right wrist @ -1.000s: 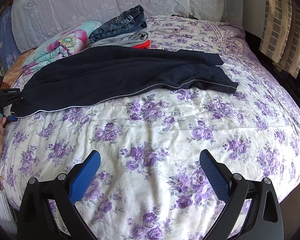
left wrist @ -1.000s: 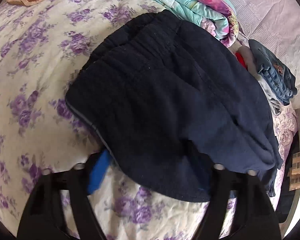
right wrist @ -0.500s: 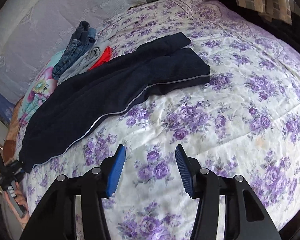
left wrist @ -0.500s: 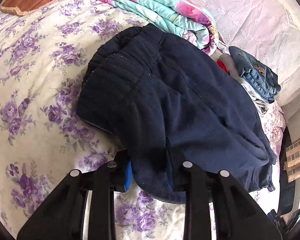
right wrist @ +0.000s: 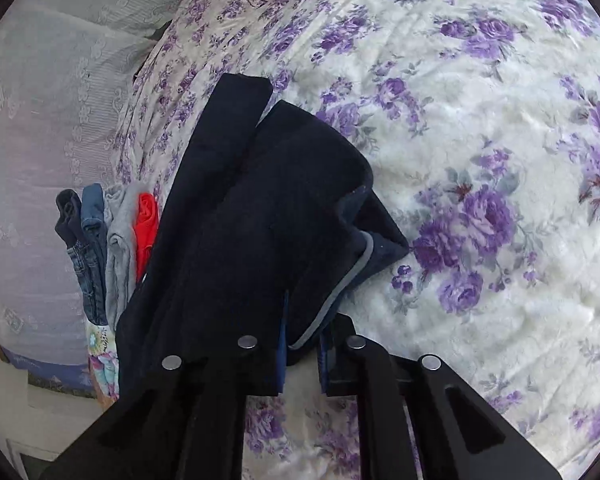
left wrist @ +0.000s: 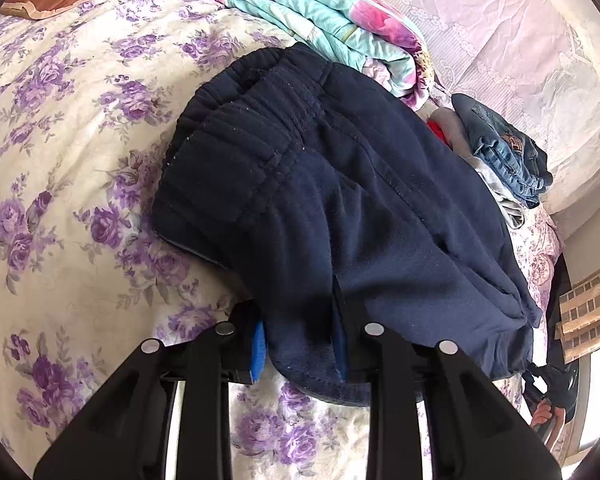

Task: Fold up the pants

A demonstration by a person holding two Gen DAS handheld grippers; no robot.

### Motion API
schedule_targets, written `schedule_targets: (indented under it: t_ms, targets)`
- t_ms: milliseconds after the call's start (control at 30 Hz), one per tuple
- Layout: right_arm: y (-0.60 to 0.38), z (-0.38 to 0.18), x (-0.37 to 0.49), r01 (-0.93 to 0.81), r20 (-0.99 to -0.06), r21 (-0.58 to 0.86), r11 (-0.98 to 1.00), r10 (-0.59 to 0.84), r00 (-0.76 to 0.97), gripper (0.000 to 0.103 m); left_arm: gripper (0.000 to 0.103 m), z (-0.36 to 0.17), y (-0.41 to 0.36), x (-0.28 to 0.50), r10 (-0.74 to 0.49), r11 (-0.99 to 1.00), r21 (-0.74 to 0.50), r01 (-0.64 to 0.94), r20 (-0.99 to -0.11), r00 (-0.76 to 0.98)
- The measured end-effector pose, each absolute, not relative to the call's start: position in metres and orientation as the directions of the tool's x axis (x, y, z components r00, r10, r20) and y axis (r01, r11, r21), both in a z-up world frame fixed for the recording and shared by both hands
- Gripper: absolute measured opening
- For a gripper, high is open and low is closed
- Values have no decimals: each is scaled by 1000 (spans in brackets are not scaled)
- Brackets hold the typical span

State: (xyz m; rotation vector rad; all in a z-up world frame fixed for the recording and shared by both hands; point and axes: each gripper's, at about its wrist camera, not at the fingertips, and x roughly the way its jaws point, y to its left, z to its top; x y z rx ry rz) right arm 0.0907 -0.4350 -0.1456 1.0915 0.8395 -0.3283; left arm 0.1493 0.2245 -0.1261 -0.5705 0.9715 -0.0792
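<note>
In the left wrist view, the navy pants (left wrist: 340, 208) lie on the flowered bed (left wrist: 60, 200), waistband end up close, beside a folded blanket (left wrist: 320, 20) and a small clothes pile (left wrist: 508, 160). The left hand-held gripper (left wrist: 300, 346) has just been closing and pinches the waist hem between its blue pads. In the right wrist view, the right hand-held gripper (right wrist: 304, 354) has just been closing on the grey-piped cuff edge of the pants (right wrist: 260, 220), the fabric caught between its nearly closed pads.

On a floral-quilted bed (left wrist: 60, 168), the left tool (left wrist: 300, 344) pinches the waist end of navy pants (left wrist: 340, 208); a folded blanket (left wrist: 320, 16) lies beyond.
</note>
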Motion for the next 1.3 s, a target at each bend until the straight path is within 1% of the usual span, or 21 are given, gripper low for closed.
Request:
schedule_targets:
  t_ms: [100, 167, 233, 333, 433, 533, 567, 633, 667, 700, 767, 833, 867, 900, 933, 967, 1033, 1067, 1100, 1233, 1300]
  targets:
    - [-440, -119, 68, 590, -710, 651, 477, 110, 695, 12, 19, -116, 229, 137, -314, 847, -502, -176, -738, 597]
    - [-442, -104, 50, 555, -683, 682, 477, 145, 716, 12, 18, -111, 229, 128, -300, 853, -491, -178, -739, 603]
    - [-440, -92, 34, 535, -679, 680, 501, 156, 717, 12, 17, -105, 228, 116, -277, 865, -469, -179, -743, 610]
    - [-439, -86, 5, 519, -675, 682, 516, 170, 718, 12, 16, -95, 233, 96, -279, 860, -477, -183, -738, 614]
    - [-436, -96, -20, 528, -681, 680, 509, 170, 712, 12, 16, -89, 241, 79, -296, 859, -484, -167, -736, 609]
    - [-429, -122, -26, 588, -754, 595, 548, 128, 644, 13, 21, -106, 240, 86, -280, 885, -429, -180, -800, 530]
    - [-426, -132, -22, 609, -791, 546, 576, 113, 602, 14, 28, -117, 240, 91, -275, 888, -414, -198, -826, 492]
    - [-417, -134, -20, 592, -803, 492, 638, 69, 592, 16, 30, -116, 243, 86, -288, 877, -435, -202, -815, 503]
    - [-413, -128, -22, 586, -813, 459, 668, 51, 579, 26, 34, -108, 244, 79, -275, 886, -423, -192, -811, 516]
    - [-409, -121, -25, 583, -820, 432, 688, 32, 571, 44, 37, -98, 244, 72, -251, 900, -397, -179, -808, 533]
    - [-403, -102, -39, 615, -823, 356, 703, -76, 563, 60, 38, -77, 246, 55, -177, 927, -331, -178, -802, 570]
    - [-398, -80, -51, 664, -812, 213, 717, -248, 529, 60, 38, -56, 247, 42, -97, 945, -265, -192, -785, 612]
    - [-396, -70, -54, 671, -792, 163, 724, -309, 526, 62, 39, -44, 246, 39, -72, 952, -241, -188, -775, 627]
    - [-397, -60, -53, 667, -775, 142, 731, -337, 535, 66, 40, -34, 245, 40, -67, 958, -227, -174, -770, 635]
    - [-399, -51, -48, 648, -762, 151, 747, -329, 558, 66, 42, -23, 240, 47, -80, 964, -222, -144, -763, 642]
    - [-403, -44, -37, 609, -759, 184, 772, -282, 587, 66, 45, -13, 236, 55, -99, 968, -223, -112, -757, 646]
    - [-411, -36, -2, 506, -764, 288, 813, -124, 634, 66, 54, 3, 218, 85, -133, 978, -205, -40, -759, 638]
    - [-415, -35, 22, 462, -763, 332, 822, -54, 644, 66, 61, 9, 205, 104, -138, 982, -187, -11, -762, 633]
    - [-418, -37, 47, 443, -772, 352, 825, -12, 635, 66, 64, 11, 195, 123, -132, 987, -163, 9, -770, 625]
    - [-430, -60, 137, 448, -813, 369, 814, 50, 580, 66, 64, -12, 159, 208, -136, 991, -115, 72, -838, 528]
    - [-441, -78, 167, 495, -839, 357, 792, 39, 542, 66, 61, -38, 147, 237, -96, 995, -73, 66, -873, 479]
